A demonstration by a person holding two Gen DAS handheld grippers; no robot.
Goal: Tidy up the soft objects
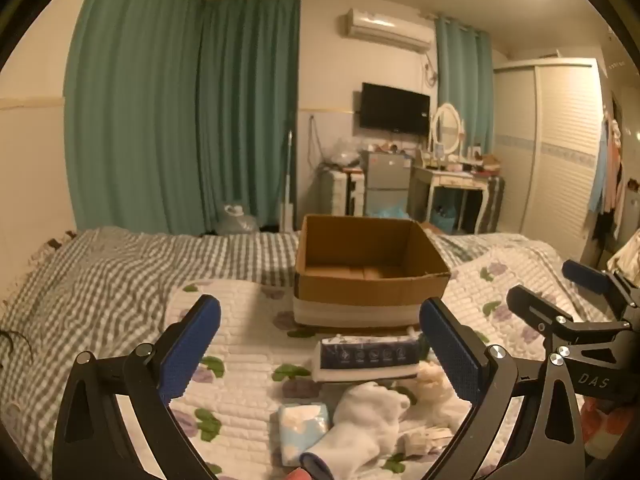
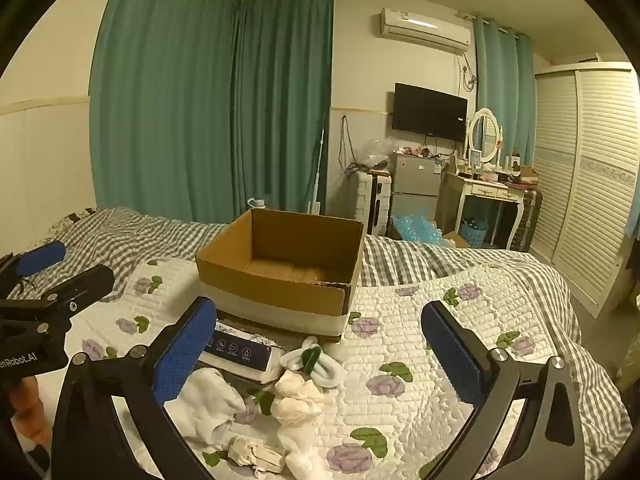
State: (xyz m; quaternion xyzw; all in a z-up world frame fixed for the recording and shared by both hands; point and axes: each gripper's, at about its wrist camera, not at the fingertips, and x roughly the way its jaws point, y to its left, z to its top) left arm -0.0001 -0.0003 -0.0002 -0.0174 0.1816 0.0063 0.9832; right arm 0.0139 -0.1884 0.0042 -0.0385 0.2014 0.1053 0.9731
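Note:
An open, empty cardboard box stands on the bed, also in the right wrist view. In front of it lie soft items: a navy-and-white tissue pack, a white sock, a light-blue tissue packet, a cream cloth piece and a white loop toy. My left gripper is open and empty above the pile. My right gripper is open and empty, just right of it; it shows in the left view.
The bed has a white flowered quilt over a grey checked sheet. Beyond the bed are green curtains, a small fridge, a dressing table and a wardrobe.

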